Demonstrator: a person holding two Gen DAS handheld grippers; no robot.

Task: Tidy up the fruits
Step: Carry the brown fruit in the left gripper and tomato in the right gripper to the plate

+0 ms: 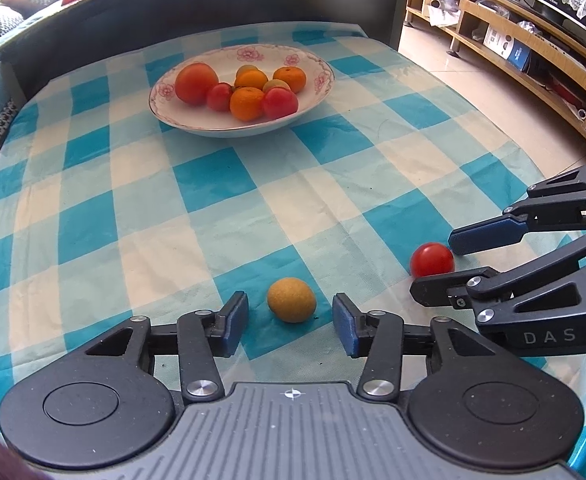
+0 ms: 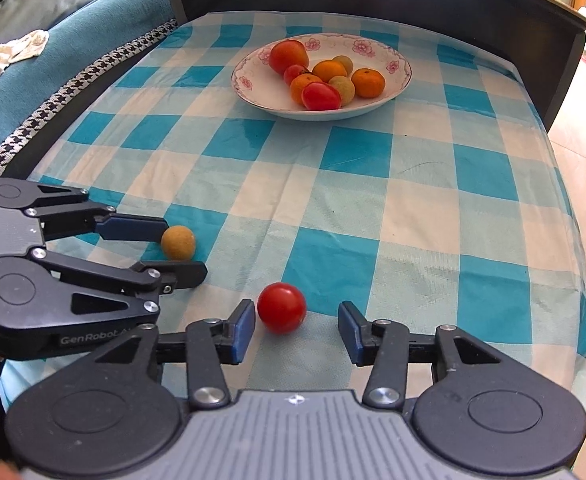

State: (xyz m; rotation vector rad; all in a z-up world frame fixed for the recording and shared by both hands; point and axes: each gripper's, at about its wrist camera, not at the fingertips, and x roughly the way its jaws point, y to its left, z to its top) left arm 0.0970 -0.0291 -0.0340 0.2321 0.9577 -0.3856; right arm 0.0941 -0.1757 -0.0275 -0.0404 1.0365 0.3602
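Observation:
A white floral bowl [image 1: 317, 98] [image 2: 399, 84] at the table's far side holds several tomatoes, oranges and tan fruits. A small tan round fruit [image 1: 291, 300] [image 2: 178, 243] lies on the checked cloth just ahead of the gap in my open left gripper [image 1: 290, 311] [image 2: 173, 249], untouched. A red tomato [image 2: 281, 307] [image 1: 431, 259] lies just ahead of my open right gripper [image 2: 297, 319] [image 1: 433, 258], close to its left pad. Both grippers are low over the cloth, side by side.
A blue and white checked cloth [image 1: 213, 184] covers the table. A dark raised board [image 1: 173, 12] borders the far edge. A teal sofa [image 2: 53, 64] is to the left; wooden shelves [image 1: 533, 60] stand across the floor on the right.

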